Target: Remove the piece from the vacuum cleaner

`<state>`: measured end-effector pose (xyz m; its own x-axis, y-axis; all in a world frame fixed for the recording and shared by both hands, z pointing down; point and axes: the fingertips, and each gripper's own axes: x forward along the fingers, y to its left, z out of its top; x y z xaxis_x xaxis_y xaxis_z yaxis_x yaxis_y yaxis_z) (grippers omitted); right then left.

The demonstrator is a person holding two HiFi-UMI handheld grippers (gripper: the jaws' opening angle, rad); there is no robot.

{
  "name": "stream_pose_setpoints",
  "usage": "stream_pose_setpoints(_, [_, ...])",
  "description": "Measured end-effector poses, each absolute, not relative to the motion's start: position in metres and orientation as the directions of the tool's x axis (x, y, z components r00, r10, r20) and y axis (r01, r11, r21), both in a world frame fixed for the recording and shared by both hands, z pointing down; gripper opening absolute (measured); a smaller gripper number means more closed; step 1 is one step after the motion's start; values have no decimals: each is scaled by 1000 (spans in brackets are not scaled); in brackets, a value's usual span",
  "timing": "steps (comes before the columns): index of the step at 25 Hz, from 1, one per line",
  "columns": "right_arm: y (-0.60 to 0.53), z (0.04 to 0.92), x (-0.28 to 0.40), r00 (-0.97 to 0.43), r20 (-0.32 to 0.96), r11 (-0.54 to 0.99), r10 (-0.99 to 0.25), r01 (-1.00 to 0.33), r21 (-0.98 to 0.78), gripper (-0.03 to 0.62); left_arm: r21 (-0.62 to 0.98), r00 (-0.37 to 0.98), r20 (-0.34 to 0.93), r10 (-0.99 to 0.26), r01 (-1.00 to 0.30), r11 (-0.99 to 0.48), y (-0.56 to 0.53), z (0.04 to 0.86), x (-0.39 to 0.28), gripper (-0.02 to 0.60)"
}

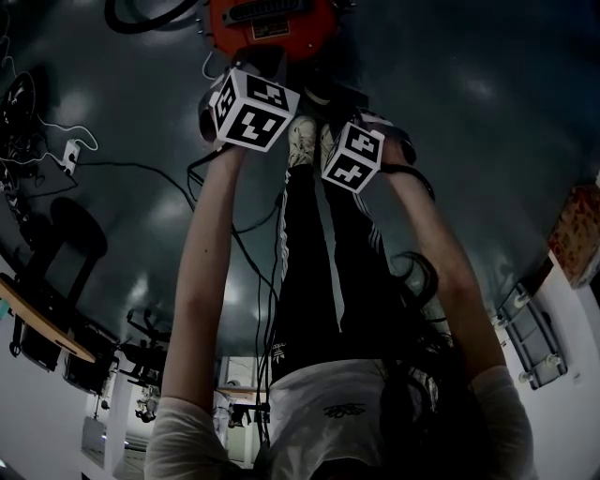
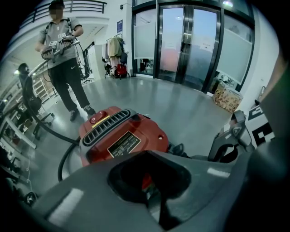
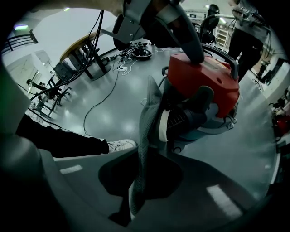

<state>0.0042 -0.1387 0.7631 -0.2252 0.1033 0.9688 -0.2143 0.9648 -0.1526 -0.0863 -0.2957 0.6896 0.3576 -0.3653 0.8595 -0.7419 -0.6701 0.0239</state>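
The red vacuum cleaner (image 1: 272, 23) stands on the grey floor in front of my feet. In the left gripper view its vented top and label (image 2: 122, 136) lie just beyond my left gripper (image 2: 156, 201), whose jaws look shut. From the right gripper view, the left gripper (image 3: 194, 53) has its tips on the vacuum's red top (image 3: 208, 77). My right gripper (image 3: 134, 203) is shut on a grey ribbed strip (image 3: 147, 122). That piece runs up from the jaws to the vacuum's dark front. Both marker cubes (image 1: 248, 108) (image 1: 353, 155) hide the jaws in the head view.
Another person (image 2: 63, 41) stands behind the vacuum holding grippers. A black hose (image 2: 63, 156) curves off the vacuum's left side. My white shoe (image 3: 120, 145) is beside the right gripper. A desk with cables (image 3: 86, 47) stands further back, and glass doors (image 2: 190, 41) and a box (image 2: 226, 97) lie beyond.
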Motion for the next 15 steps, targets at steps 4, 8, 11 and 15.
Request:
stream_pose_setpoints(4, [-135,762,0,-249,961,957,118,-229,-177,29,21,357,861,-363,-737,-675,-297,688,-84,2])
stream_pose_setpoints(8, [-91,760,-13,-268,929,950,256,-108,-293,29,12,356,856,-375,-739,-674,-298,689,-84,2])
stream_pose_setpoints(11, [-3,766,-11,-239,911,934,336,-36,-354,31,8,352,852,-389,-750,-661,-299,689,-86,2])
stream_pose_setpoints(15, [24,763,-11,-296,893,900,340,-172,-400,32,-7,355,834,-422,-758,-652,-307,684,-85,1])
